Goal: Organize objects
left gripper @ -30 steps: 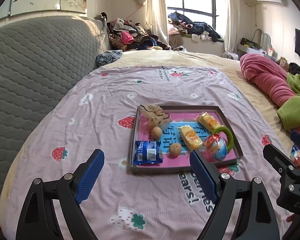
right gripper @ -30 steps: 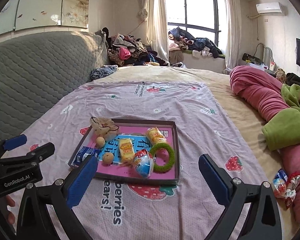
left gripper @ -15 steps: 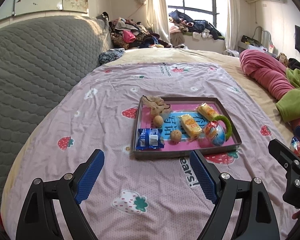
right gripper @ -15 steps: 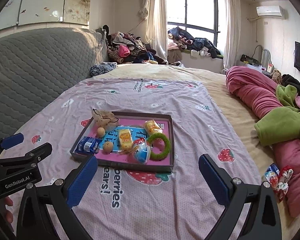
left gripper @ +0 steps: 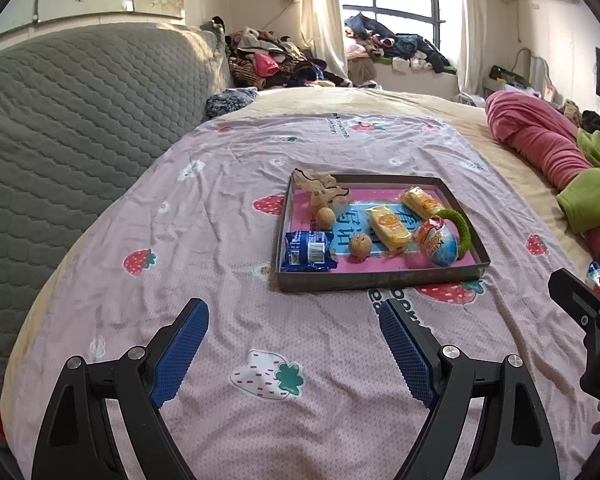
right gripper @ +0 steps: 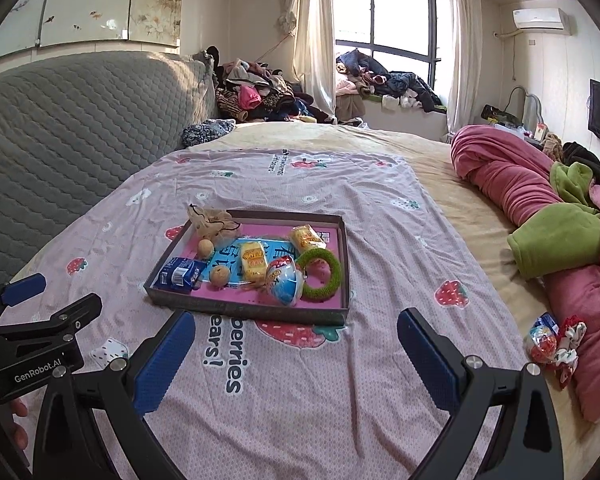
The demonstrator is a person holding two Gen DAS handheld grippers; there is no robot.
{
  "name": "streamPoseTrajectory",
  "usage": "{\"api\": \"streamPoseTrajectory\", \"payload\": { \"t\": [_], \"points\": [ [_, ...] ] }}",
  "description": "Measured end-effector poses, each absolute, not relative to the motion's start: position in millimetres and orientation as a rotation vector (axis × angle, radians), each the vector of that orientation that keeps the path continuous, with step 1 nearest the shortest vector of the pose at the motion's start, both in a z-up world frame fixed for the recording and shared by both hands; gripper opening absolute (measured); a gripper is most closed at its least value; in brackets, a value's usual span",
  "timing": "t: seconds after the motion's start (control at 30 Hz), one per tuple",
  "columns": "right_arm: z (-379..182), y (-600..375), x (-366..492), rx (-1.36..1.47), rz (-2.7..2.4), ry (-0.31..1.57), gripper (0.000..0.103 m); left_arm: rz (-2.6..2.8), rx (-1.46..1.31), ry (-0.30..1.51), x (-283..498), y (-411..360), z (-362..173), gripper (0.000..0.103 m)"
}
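While both tools hang short of the tray, the step in hand reads as approach or staging; nothing is gripped yet. Left gripper: fingers spread wide, empty, over the strawberry-print sheet. Right gripper: fingers likewise released, nothing between them.

Tray lies on the bed, ahead of both tools, long axis running left to right in both views, near long wall facing the cameras. Inside: blue packet at the near left corner, two walnuts, two yellow packets angled diagonally, egg-shaped toy, green ring, beige scrunchie.

Loose wrapped items sit well apart by the pink blanket. Next move, as I judge it: reach for one item with fingers across its short side.
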State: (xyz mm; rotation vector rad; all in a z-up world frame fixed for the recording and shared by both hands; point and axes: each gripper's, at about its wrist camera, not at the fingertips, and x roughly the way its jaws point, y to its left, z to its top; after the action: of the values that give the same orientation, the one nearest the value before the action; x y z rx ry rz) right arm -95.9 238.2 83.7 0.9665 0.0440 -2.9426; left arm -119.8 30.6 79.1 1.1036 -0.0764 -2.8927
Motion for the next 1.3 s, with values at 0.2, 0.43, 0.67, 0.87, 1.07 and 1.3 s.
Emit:
{"api": "streamPoseTrajectory", "payload": {
  "t": [0.2,0.43,0.67,0.87,1.07,1.3],
  "points": [
    [77.9,240.7,-90.3,0.969,-2.95,0.051,0.102,-2.895,1.11,-0.088,-111.5,32.7,70.8,0.088],
    [69.2,243.3,-83.3,0.984,-2.946,0.051,0.102,-2.889,1.136,-0.076,-103.4,30.7,58.6,0.088],
    [55.0,246.1,-76.7,1.01,-2.939,0.037,0.102,-2.906,1.15,-0.045,-95.2,26.9,49.3,0.088],
    [41.9,248.1,-70.7,1.035,-2.921,0.022,0.102,-2.892,1.172,-0.066,-90.6,26.6,37.3,0.088],
    [25.2,250.5,-64.5,1.083,-2.905,0.017,0.102,-2.89,1.173,-0.097,-82.3,28.2,25.9,0.088],
    [10.3,253.2,-58.7,1.12,-2.893,0.039,0.102,-2.902,1.179,-0.104,-73.7,30.3,13.4,0.088]
  ]
}}
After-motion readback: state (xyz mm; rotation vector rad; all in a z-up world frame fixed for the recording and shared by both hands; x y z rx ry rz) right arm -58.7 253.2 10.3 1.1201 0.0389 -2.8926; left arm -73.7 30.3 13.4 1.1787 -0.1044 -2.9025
